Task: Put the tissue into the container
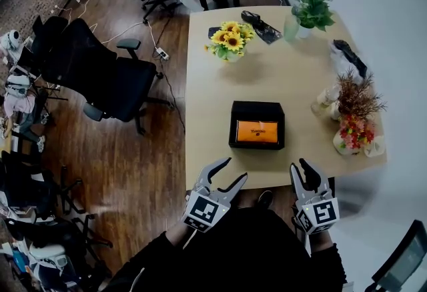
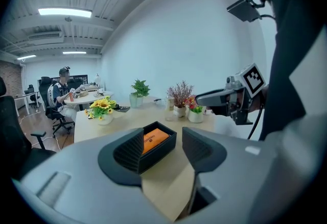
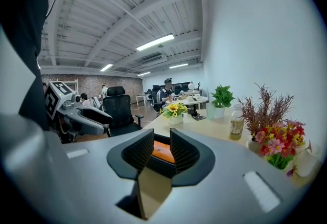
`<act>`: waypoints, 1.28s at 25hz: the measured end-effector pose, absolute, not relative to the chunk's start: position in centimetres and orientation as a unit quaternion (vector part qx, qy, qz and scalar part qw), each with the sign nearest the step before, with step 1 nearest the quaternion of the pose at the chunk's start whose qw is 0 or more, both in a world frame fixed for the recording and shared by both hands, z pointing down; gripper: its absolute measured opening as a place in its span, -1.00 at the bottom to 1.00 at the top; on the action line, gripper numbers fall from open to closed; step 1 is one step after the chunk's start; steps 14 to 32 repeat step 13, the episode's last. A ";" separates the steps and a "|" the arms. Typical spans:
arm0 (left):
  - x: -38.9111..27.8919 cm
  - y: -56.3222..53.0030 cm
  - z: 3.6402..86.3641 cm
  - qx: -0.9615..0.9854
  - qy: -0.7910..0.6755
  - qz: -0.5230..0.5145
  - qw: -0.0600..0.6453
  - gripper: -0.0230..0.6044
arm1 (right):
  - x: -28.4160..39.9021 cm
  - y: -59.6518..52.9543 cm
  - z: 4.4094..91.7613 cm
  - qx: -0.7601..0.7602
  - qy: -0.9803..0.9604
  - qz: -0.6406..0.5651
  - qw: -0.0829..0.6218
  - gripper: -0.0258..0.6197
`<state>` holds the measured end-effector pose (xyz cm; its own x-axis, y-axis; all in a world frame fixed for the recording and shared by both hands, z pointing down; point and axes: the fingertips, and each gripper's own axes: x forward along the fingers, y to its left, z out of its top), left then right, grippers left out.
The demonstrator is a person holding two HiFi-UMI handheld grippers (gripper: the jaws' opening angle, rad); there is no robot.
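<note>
A black open container (image 1: 257, 107) stands on the wooden table (image 1: 213, 84), near its front edge. An orange tissue pack (image 1: 257, 131) lies flat inside it. Both grippers hover at the table's front edge, short of the container. My left gripper (image 1: 235, 169) is at the front left with its jaws spread and nothing between them. My right gripper (image 1: 299, 165) is at the front right, its jaws only a narrow gap apart and empty. The left gripper view looks between the jaws of the left gripper (image 2: 166, 149) at the container (image 2: 166, 142) and the pack (image 2: 153, 139). The right gripper view shows the right gripper (image 3: 161, 149) and the pack (image 3: 162, 153).
A sunflower vase (image 1: 230, 37), a black flat item (image 1: 261, 26) and a green potted plant (image 1: 310, 11) stand at the table's far side. A bottle (image 1: 325, 99) and flower vases (image 1: 353, 117) line the right edge. A black office chair (image 1: 93, 71) stands left of the table.
</note>
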<state>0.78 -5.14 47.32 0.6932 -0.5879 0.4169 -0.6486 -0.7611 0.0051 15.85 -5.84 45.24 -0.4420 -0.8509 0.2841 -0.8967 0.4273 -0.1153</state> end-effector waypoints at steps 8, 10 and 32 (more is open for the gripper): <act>0.8 -5.1 48.1 0.916 -0.332 0.212 0.079 -0.22 | 15.5 -5.7 45.8 0.513 -0.843 0.124 0.100 -0.62; 0.9 -5.1 48.1 0.916 -0.332 0.213 0.079 -0.23 | 15.6 -5.7 46.1 0.512 -0.844 0.126 0.101 -0.62; 1.0 -5.2 47.9 0.915 -0.332 0.215 0.077 -0.22 | 15.8 -5.6 46.2 0.512 -0.843 0.126 0.101 -0.62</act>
